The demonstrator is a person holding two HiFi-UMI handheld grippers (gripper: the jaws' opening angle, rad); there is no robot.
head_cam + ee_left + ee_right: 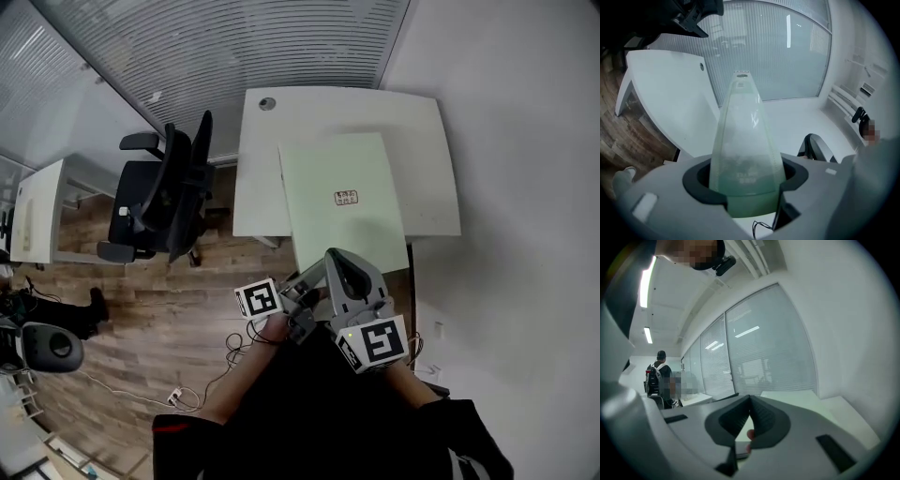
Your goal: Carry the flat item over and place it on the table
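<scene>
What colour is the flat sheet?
Pale green; the sheet shows best in the head view.

We see the sheet (pixel 744 140) as pale green translucent plastic — smooth, with a faint sheen. The surface (pixel 427 159) looks white, smooth and matt; the floor (pixel 159 300) is brown wood plank, its grain showing. Both the left gripper (pixel 746 180) and the right gripper (pixel 750 420) wear grey matt plastic shells, and the right one's dark pads (pixel 762 416) look ribbed and rubbery.
</scene>
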